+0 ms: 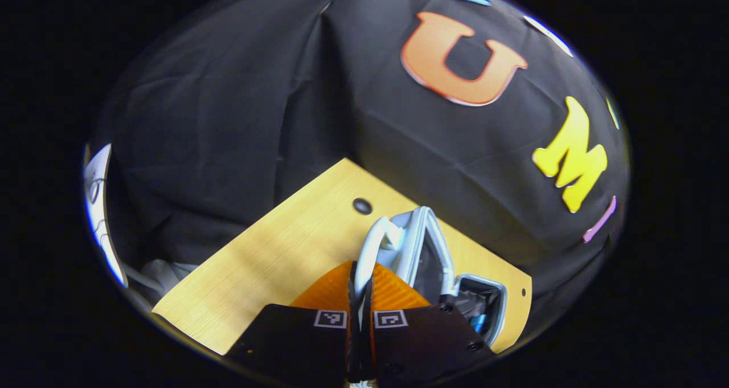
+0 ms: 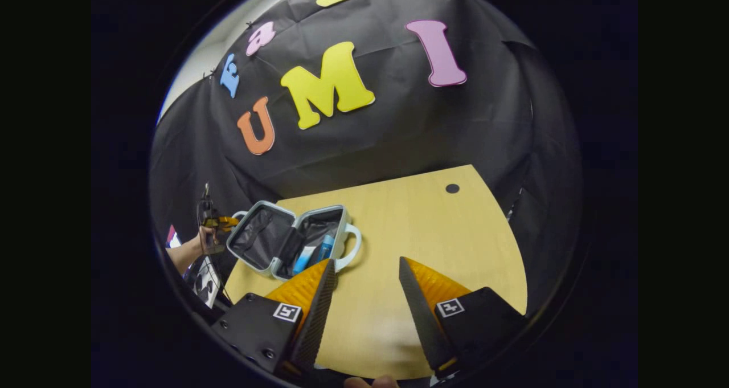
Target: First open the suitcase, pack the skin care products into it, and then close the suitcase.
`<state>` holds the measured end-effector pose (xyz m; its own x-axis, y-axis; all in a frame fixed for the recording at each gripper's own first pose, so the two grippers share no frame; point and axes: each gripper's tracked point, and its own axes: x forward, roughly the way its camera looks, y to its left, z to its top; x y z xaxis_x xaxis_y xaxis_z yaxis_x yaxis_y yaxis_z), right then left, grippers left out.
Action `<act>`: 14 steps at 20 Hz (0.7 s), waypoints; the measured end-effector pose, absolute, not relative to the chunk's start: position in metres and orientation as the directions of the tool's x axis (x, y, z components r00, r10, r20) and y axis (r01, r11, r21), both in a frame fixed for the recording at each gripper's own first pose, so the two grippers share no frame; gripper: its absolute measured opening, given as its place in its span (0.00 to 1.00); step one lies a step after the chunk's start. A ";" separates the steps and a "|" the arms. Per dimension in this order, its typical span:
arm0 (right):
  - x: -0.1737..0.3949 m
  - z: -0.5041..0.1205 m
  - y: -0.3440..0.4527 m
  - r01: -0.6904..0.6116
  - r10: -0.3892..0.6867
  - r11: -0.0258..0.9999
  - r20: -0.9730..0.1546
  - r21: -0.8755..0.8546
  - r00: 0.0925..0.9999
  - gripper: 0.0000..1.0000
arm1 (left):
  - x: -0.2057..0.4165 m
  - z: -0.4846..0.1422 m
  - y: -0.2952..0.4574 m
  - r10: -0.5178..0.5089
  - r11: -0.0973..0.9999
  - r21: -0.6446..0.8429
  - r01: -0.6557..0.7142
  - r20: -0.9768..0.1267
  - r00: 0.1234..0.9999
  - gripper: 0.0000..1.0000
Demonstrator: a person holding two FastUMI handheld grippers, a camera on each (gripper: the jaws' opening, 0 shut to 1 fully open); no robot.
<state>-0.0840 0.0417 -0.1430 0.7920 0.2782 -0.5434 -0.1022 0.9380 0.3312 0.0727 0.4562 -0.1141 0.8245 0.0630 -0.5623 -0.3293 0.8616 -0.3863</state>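
Left claw is clamped on one handle of the open suitcase, which lies butterflied near the worktop edge, long axis across both halves. Tubes lie inside. Right claw gapes wide, empty.

Left gripper: jaws closed together on a thin pale handle pinched between both fingers, as seen in the left gripper view. In the right gripper view it sits far off at the left edge, held by a hand with a bare forearm.

Right gripper: jaws spread wide apart, nothing between them, hovering above the surface.
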 end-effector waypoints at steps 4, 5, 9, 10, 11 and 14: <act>-0.082 -0.126 0.037 -0.202 0.310 0.944 -0.490 0.261 0.815 0.68 | 0.072 -0.045 0.380 0.045 0.896 -0.373 -0.242 -0.464 0.885 0.04; -0.083 -0.120 0.036 -0.215 0.319 0.941 -0.475 0.262 0.820 0.69 | 0.073 -0.034 0.357 0.036 0.901 -0.374 -0.219 -0.440 0.897 0.04; -0.072 -0.101 0.011 -0.197 0.272 0.956 -0.405 0.218 0.873 0.69 | 0.068 -0.005 0.265 0.007 0.925 -0.355 -0.138 -0.348 0.938 0.03; -0.069 -0.095 0.001 -0.174 0.239 0.965 -0.383 0.197 0.892 0.69 | 0.065 -0.003 0.239 0.003 0.932 -0.342 -0.121 -0.328 0.945 0.04; -0.066 -0.089 -0.013 -0.136 0.189 0.976 -0.354 0.171 0.916 0.69 | 0.063 -0.002 0.220 0.008 0.939 -0.324 -0.113 -0.308 0.951 0.04; -0.071 -0.081 -0.040 -0.075 0.121 0.986 -0.334 0.147 0.935 0.69 | 0.062 -0.010 0.162 0.030 0.983 -0.169 -0.076 -0.260 0.965 0.03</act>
<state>-0.0710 -0.0400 -0.0813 0.9349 0.1206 -0.3339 -0.0748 0.9863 0.1468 0.0618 0.1620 -0.0100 0.9651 0.0301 -0.2601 -0.0762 0.9827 -0.1691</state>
